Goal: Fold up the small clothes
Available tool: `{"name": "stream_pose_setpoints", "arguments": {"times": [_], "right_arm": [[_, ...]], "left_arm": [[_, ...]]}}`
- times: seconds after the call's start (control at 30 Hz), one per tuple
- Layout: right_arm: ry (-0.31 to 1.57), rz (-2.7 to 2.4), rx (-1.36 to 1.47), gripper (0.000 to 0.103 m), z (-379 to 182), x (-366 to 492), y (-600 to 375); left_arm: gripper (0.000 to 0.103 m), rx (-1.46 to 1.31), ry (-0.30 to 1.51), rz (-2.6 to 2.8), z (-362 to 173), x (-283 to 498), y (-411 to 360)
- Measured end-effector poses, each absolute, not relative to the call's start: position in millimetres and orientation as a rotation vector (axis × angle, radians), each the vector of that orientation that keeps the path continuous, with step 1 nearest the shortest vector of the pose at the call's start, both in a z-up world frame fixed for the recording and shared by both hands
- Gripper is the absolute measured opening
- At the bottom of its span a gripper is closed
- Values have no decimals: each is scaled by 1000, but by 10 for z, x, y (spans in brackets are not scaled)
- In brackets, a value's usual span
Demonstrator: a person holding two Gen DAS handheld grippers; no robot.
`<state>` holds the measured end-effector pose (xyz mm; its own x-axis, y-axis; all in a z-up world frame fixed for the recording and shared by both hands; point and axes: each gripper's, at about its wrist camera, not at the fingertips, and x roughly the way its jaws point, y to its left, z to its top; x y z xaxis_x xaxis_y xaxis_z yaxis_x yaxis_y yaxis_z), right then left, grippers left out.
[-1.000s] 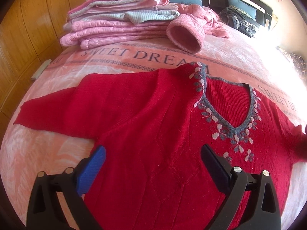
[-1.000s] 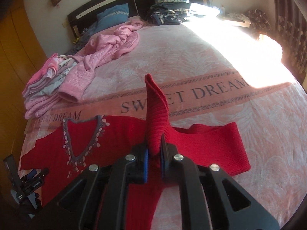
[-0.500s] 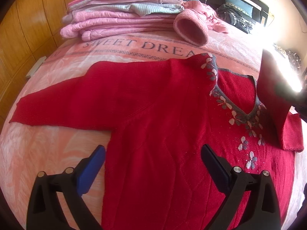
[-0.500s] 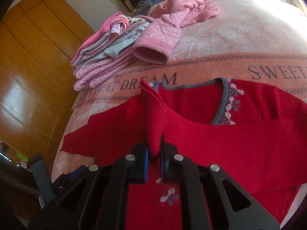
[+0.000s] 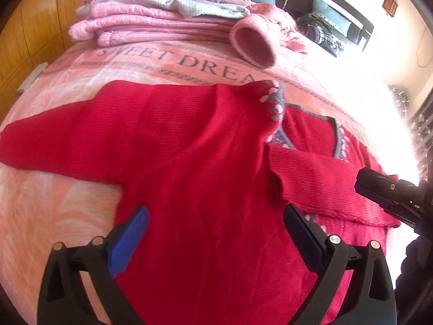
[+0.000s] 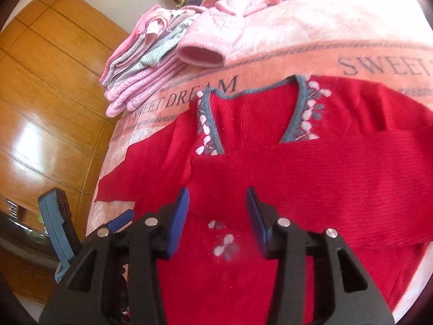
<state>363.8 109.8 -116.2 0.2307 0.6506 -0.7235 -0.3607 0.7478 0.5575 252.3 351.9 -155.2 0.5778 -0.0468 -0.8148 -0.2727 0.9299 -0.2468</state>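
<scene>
Both grippers hover low over a red sweater spread flat on the bed. The left gripper points across the sweater's body, fingers wide apart and holding nothing. The right gripper tilts down above the chest, fingers apart, empty. One sleeve lies folded across the front, below the grey neckline. The blanket reads "SWEET DREAM". A stack of pink clothes sits near the far edge, apparently folded.
</scene>
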Motion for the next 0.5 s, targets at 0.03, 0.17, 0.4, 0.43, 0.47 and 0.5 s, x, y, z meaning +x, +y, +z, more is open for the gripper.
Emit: {"name": "stream_pose_setpoints", "arguments": {"times": [0.03,0.17,0.4,0.43,0.47,0.5], "right_arm": [[1128,702,287,44,-1122,3612,992],[1119,676,294,44,-1101,3540,559],[1102,638,280,44,-1188,3474,-10],[1100,635,283,44,-1200,3465,-70],[1099,631,291,44,-1216,3461,-129],[1100,628,302,44,-1234,3460,-183]], "left_arm": [[99,-381,953,112,-1550,2569,3445],[99,-400,979,75,-1594,2756,3183],[80,-463,985,34,-1717,2980,2994],[76,-490,981,18,-1743,3003,2993],[68,-512,974,15,-1767,3021,2987],[61,-518,967,38,-1792,3034,2989]]}}
